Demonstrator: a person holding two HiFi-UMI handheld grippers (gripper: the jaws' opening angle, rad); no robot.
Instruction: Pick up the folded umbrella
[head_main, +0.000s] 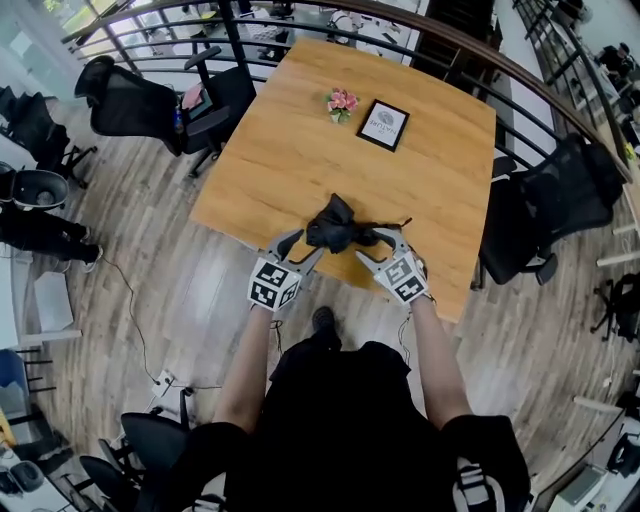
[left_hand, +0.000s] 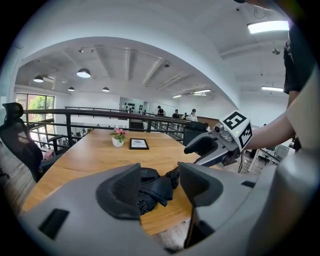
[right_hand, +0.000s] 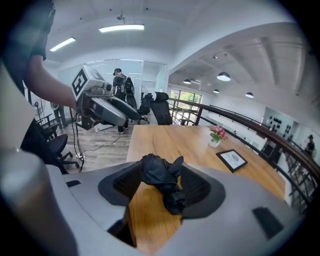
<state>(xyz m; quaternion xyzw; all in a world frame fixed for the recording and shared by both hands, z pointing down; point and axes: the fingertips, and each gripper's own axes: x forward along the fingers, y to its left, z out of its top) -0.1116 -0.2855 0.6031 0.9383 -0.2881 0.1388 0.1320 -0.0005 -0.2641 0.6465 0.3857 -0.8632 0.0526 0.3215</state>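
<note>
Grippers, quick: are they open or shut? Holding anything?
Left gripper: open, holding nothing; umbrella sits ahead between its jaws.
Right gripper: open, holding nothing; umbrella between its jaws, not gripped.

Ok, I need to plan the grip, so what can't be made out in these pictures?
- Umbrella handle: all views, lost in the black folds.
- Umbrella's left part: left gripper view, behind a jaw of the left gripper.
- Frame print: every view, too small to read.
</note>
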